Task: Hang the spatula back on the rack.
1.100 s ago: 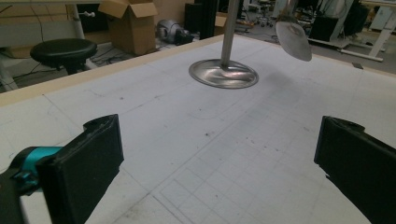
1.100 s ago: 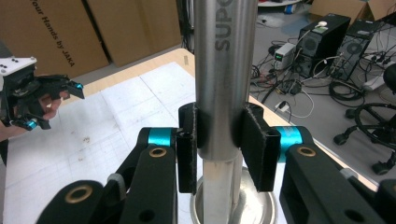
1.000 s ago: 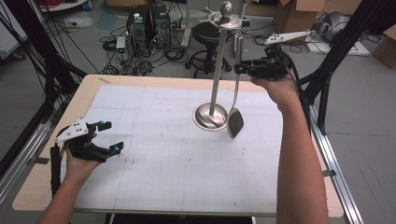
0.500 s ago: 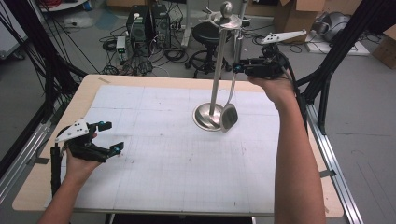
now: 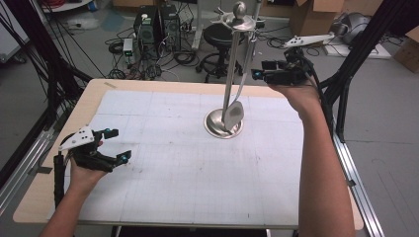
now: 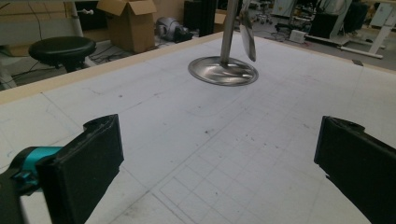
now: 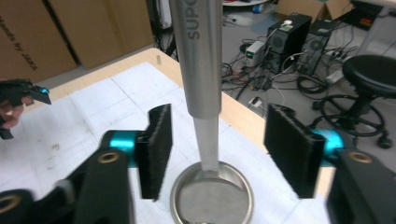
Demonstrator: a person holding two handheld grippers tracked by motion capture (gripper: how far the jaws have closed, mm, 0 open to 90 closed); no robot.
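Observation:
A steel utensil stand (image 5: 230, 74) rises from a round base (image 5: 215, 126) at the table's far middle. A steel spoon (image 5: 233, 113) hangs from its top, bowl down beside the pole. My right gripper (image 5: 259, 70) is level at the spoon's thick handle (image 7: 196, 56). Its jaws have just been opening: the handle hangs between the pads (image 7: 156, 149) and touches neither. My left gripper (image 5: 118, 144) rests at the table's near left, open and empty, pointing toward the base (image 6: 223, 71) and the spoon (image 6: 247, 37).
A white gridded mat (image 5: 197, 173) covers the wooden table (image 5: 89, 106). Behind the table stand a black stool (image 5: 220, 37), computer towers (image 5: 150, 29) with cables, and cardboard boxes (image 5: 309, 15). A black frame post (image 5: 353, 69) stands to the right.
The right gripper's jaws have spread off the spoon handle. The spoon's bowl, pulled out to the right before, has swung back in to the pole. The left gripper has not moved.

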